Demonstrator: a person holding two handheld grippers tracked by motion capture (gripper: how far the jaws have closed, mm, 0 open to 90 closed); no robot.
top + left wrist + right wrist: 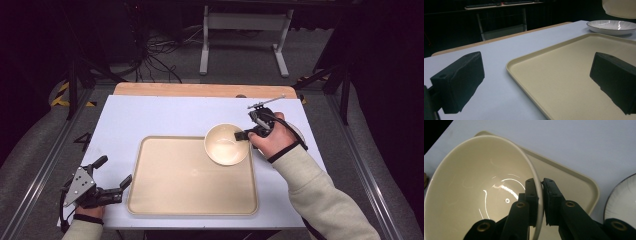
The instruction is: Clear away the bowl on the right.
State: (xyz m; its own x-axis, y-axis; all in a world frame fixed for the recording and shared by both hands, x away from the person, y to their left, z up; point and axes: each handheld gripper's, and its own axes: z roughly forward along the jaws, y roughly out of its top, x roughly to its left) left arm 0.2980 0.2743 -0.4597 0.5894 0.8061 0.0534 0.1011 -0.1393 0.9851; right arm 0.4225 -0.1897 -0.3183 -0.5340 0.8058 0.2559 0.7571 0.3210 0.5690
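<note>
Right gripper (243, 134) fingers clamped on bowl (225, 144) rim over tray (170, 200) | left gripper (114, 175) fingers apart

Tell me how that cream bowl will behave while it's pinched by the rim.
The bowl looks glazed and glossy, so it may slip in the right tool, whose jaws clamp only its thin rim. Held from one edge above the tray, it could swing or tilt. It looks rigid, probably ceramic, so likely fragile if dropped.

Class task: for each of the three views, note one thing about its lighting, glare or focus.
High view: table lit, surroundings dark. Left gripper view: dim, near jaws soft-edged, glare streaks on the plate. Right gripper view: bright curved reflections inside the bowl; jaws dark.
</note>
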